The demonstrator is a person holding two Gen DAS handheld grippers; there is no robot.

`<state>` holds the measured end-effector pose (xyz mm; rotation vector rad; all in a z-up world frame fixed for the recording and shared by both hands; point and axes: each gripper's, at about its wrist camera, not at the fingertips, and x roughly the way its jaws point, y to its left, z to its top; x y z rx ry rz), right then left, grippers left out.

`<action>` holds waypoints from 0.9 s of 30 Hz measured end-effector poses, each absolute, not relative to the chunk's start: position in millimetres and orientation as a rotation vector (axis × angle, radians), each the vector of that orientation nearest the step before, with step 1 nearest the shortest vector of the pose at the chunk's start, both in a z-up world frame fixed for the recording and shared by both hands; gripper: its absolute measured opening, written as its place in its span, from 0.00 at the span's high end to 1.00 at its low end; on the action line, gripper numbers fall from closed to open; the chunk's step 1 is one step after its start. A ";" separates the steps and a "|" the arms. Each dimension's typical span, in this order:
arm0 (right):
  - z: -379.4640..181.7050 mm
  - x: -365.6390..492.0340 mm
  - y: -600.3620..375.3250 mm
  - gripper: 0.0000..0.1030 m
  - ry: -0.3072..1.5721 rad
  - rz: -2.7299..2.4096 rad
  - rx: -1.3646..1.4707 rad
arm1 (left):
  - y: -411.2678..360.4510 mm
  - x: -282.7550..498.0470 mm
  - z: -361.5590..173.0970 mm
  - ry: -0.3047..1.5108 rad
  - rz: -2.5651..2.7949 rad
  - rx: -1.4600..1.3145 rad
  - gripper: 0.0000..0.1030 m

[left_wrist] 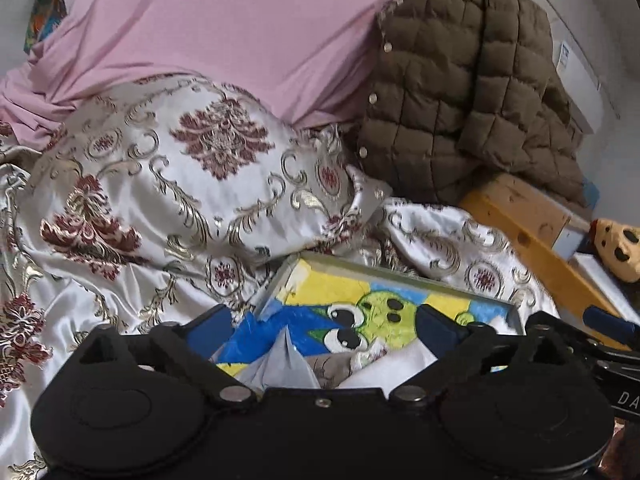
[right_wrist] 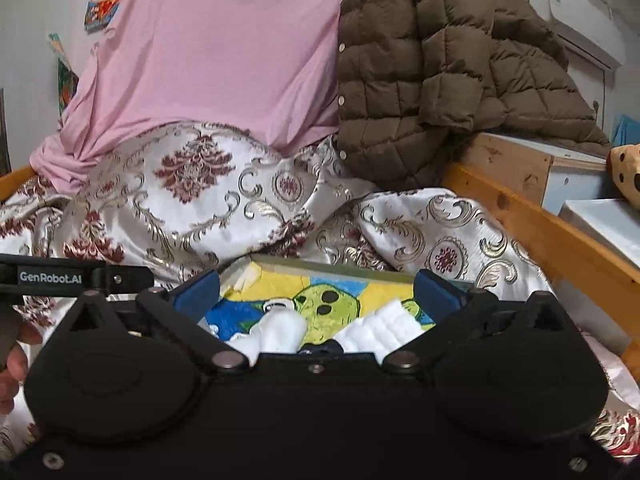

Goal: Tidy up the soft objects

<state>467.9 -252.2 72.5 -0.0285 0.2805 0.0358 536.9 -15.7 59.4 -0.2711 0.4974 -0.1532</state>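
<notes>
A painted board (left_wrist: 380, 308) with a green cartoon face lies on the patterned satin bedspread (left_wrist: 80, 300). My left gripper (left_wrist: 326, 326) hangs open over the board's near end, above a crumpled grey cloth (left_wrist: 280, 364) and a white cloth (left_wrist: 392, 364), touching neither. My right gripper (right_wrist: 318, 292) is open too over the same board (right_wrist: 280, 280). Under it lie a rolled white sock (right_wrist: 280, 328) and a folded white cloth (right_wrist: 380, 330), both free of the blue pads (right_wrist: 198, 292). The gripper bodies hide the near ends of these cloths.
A satin pillow (right_wrist: 188, 188) lies behind the board, with a pink garment (right_wrist: 216, 52) draped above it and a brown quilted jacket (right_wrist: 440, 60) to the right. A wooden bed rail (right_wrist: 540, 240) runs along the right, with a spotted plush toy (right_wrist: 626, 172) beyond. A hand (right_wrist: 12, 360) shows at the left.
</notes>
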 end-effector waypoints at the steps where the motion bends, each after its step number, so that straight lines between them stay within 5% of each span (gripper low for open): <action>1: 75.2 463.7 -253.9 0.01 0.274 0.033 -0.019 | -15.1 533.4 63.2 0.485 -0.150 -0.276 0.03; 27: 131.8 280.6 -259.1 0.01 0.039 0.052 0.096 | 3.9 344.4 144.2 0.161 -0.070 -0.245 0.01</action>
